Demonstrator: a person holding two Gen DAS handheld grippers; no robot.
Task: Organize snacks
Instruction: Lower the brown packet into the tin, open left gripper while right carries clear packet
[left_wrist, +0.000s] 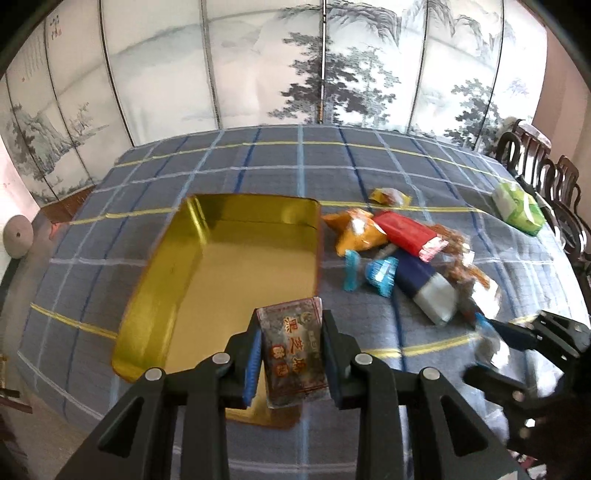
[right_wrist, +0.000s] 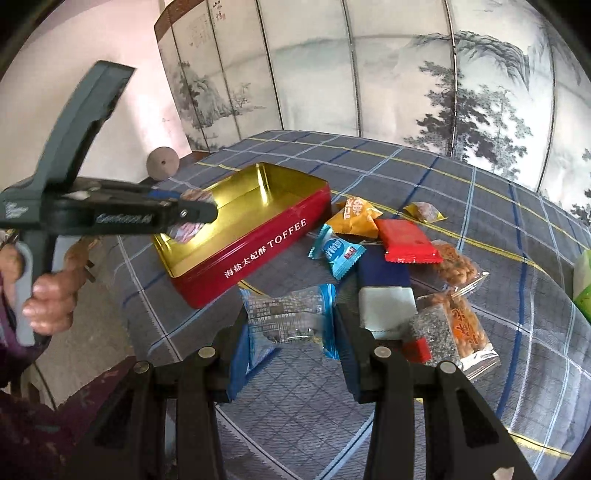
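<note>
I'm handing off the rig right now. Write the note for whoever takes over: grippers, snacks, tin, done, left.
Left gripper: shut on a dark brown sesame-snack packet, held over the open red toffee tin with gold interior.
Right gripper: shut on a clear blue-edged packet, above the checked tablecloth near the tin.
Done: nothing visible lying in the tin yet.
Left: drop both packets in, then the pile right of the tin, including the red wrapper and orange packet.

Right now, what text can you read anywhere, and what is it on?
"海盐太妃酥 TOFFEE": red side of the toffee tin.
"黑芝麻": dark snack packet held in the left gripper; its smaller print is blurred.
Clear packet in the right gripper: print too small.
Other wrappers: unreadable.
</note>
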